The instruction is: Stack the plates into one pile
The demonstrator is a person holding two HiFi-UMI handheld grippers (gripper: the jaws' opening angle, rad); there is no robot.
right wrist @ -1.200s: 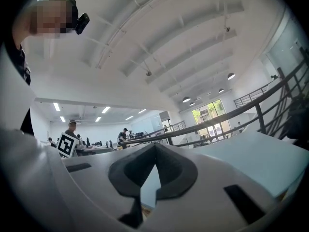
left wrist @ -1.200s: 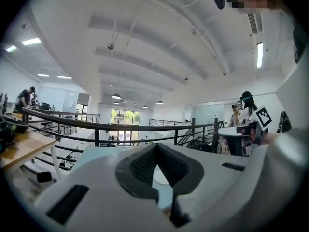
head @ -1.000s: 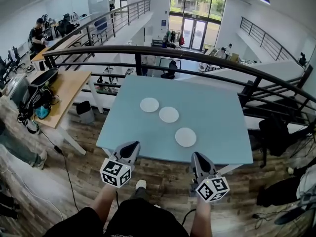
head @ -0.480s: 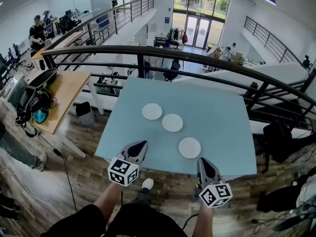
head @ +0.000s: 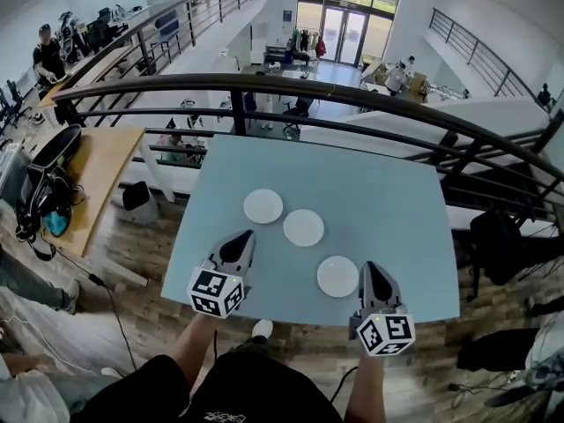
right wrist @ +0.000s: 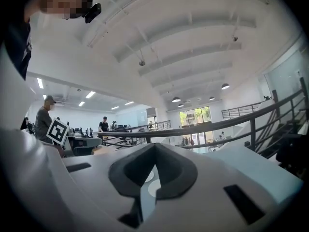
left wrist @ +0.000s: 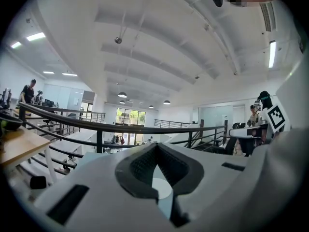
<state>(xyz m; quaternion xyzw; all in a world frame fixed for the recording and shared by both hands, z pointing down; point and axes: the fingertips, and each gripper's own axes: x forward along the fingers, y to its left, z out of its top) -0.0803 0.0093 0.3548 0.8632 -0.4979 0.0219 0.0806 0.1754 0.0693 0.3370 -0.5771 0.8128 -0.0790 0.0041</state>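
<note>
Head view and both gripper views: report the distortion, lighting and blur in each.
Head view: the fisheye bows the railing into an arc; daylight is even, and the plates are sharp on the table with no glare. Left gripper view: dark round vignette, the left gripper close and soft, ceiling lamps bright. Right gripper view: same vignette, the right gripper soft, the far room sharper.

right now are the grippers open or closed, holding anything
Left gripper: jaws closed, holding nothing.
Right gripper: jaws closed, holding nothing.
</note>
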